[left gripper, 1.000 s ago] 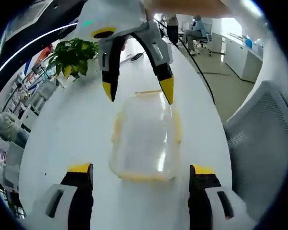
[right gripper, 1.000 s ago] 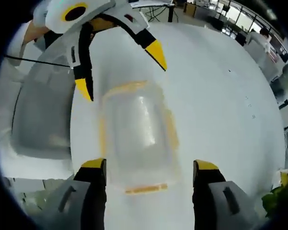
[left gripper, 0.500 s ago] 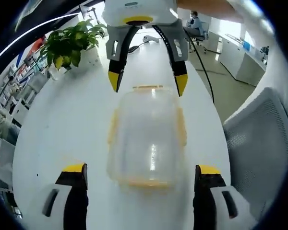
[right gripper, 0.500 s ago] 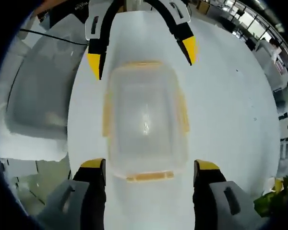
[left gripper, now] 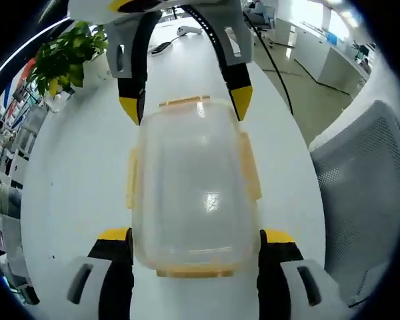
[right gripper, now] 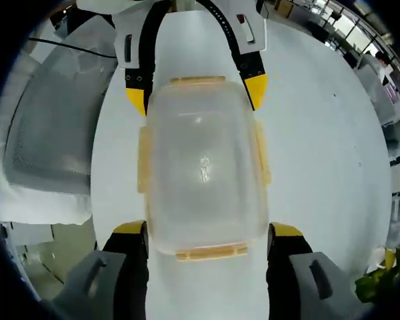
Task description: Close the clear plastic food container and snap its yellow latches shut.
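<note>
In the left gripper view, the container [left gripper: 190, 197] sits at the centre of the frame on the white surface [left gripper: 80, 167], its lid on top and yellow latches [left gripper: 131, 177] showing along all four edges. The left gripper [left gripper: 195, 243] rises from the bottom of the frame with its jaws wide apart, one on each side of the container's near end, gripping nothing. The right gripper [left gripper: 185, 107] comes in from the top of the frame, also spread, its yellow tips at the far corners. Judging by this, the two grippers frame the box from opposite ends to steady it before pressing the latches. A plant [left gripper: 63, 57] stands at the upper left and a mesh chair [left gripper: 363, 187] at the right.

In the right gripper view, the container [right gripper: 201, 167] again fills the centre. The right gripper [right gripper: 205, 237] at the bottom of the frame is open wide, straddling the near end beside the near latch [right gripper: 210, 253] without clamping it. The left gripper [right gripper: 195, 97] reaches down from the top of the frame, its tips just beside the far corners. The side latches seem to stand out from the walls, so they are probably not yet snapped. The chair [right gripper: 50, 127] lies at the left.
</note>
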